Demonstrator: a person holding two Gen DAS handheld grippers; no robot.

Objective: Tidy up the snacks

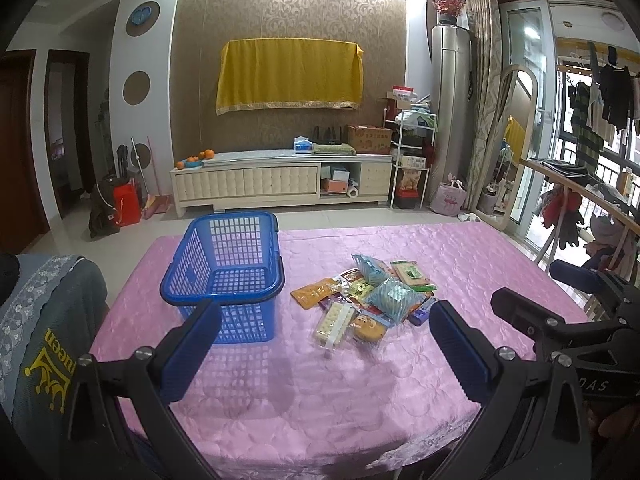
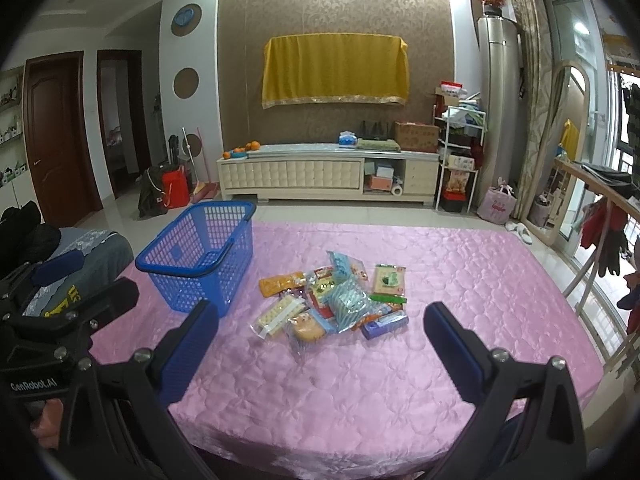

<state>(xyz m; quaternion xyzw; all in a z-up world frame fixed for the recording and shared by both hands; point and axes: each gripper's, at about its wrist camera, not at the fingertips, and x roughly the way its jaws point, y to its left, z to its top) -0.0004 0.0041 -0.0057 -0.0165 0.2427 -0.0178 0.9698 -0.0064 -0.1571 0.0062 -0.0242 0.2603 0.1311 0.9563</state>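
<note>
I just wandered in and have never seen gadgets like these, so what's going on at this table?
A person is holding a two-finger gripper in each hand, about to tidy snacks. The left gripper and right gripper both hover open above the pink quilted tablecloth, holding nothing. A pile of snack packets lies loose in the middle of the table. To its left stands a blue plastic basket, which looks empty. Nothing has gone into it yet, so the sorting seems not to have begun.
</note>
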